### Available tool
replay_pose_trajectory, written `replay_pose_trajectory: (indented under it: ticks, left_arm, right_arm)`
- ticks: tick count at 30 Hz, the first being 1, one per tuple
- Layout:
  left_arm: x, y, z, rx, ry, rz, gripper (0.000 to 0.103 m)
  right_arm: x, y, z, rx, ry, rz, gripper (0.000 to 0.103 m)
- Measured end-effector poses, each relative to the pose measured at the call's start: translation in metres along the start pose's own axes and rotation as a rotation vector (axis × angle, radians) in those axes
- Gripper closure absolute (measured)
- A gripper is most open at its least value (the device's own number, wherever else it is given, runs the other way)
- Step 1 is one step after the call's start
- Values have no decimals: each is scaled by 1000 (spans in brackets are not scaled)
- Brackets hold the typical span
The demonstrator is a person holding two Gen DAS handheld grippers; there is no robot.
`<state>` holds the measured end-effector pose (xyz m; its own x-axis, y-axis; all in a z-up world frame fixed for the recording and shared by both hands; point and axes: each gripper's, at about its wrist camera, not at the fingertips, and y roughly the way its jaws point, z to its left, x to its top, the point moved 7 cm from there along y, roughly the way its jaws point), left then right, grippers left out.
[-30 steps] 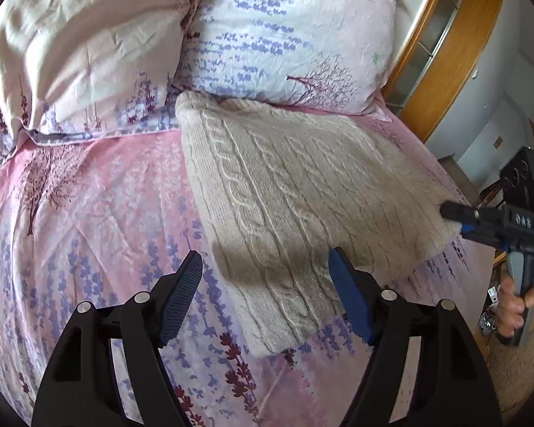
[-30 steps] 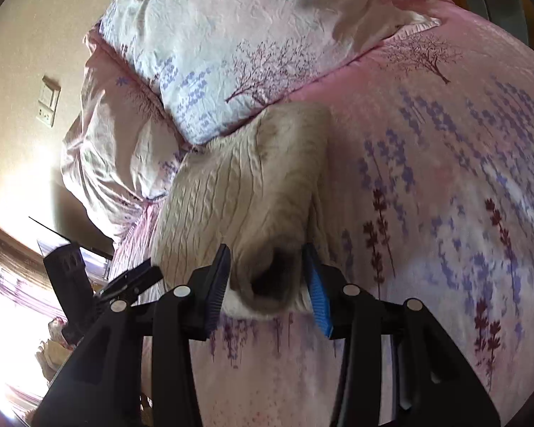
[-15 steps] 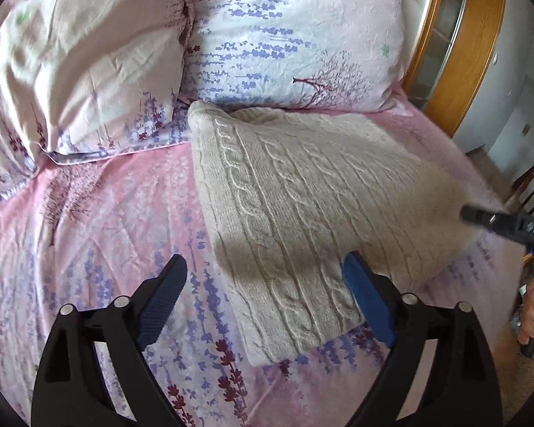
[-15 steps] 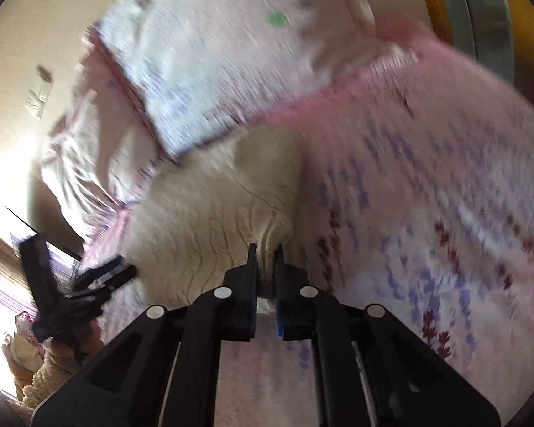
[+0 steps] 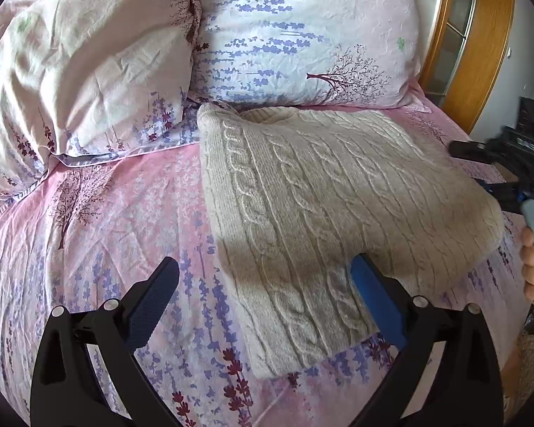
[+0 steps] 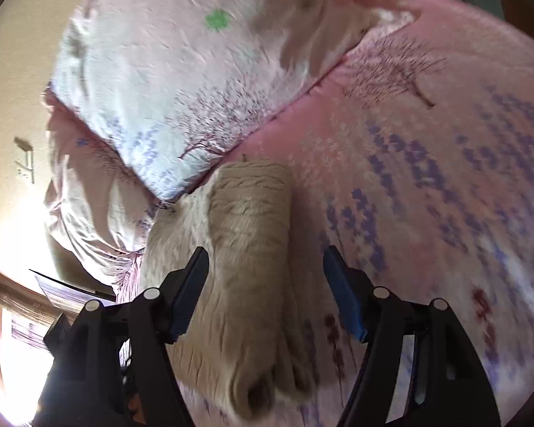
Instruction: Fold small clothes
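A cream cable-knit sweater [image 5: 320, 210] lies folded on the pink flowered bed sheet [image 5: 117, 235], its top edge against the pillows. My left gripper [image 5: 263, 291] is open and empty, with its right finger over the sweater's near edge. My right gripper [image 6: 265, 284] is open above the folded right edge of the sweater [image 6: 249, 249] and holds nothing. It also shows at the right edge of the left wrist view [image 5: 509, 170], just off the sweater's right corner.
Two flowered pillows [image 5: 302, 32] lie at the head of the bed, behind the sweater. A wooden headboard or cabinet [image 5: 480, 46] stands at the back right. The bed's right edge runs close to the sweater's right side.
My right gripper was shut on the sweater's right edge half a second ago; it has opened and let go. The sweater has settled flat. My left gripper stayed open.
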<state>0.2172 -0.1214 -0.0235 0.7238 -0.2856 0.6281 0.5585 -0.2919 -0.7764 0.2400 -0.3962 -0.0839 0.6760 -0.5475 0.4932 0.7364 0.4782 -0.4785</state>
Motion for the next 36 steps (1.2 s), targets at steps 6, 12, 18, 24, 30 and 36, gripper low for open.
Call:
replay_pose_trajectory:
  ticks: [6, 12, 18, 24, 30, 36]
  left_arm:
    - [4, 6, 2, -42, -33, 0, 3]
    - [9, 4, 4, -90, -71, -36, 3]
    - [12, 2, 24, -112, -145, -69, 3]
    - [22, 10, 50, -182, -305, -49, 3]
    - [20, 28, 41, -203, -309, 14, 3]
    - [33, 42, 27, -218, -289, 41, 3]
  right_arm:
    - [-3, 20, 12, 10, -43, 7, 77]
    - [15, 1, 10, -18, -31, -73, 95]
    - [11, 3, 1, -21, 7, -35, 62]
    - [-1, -14, -2, 35, 33, 0, 37]
    - [-20, -18, 6, 59, -9, 41, 37]
    - [-27, 2, 10, 29, -30, 114, 33]
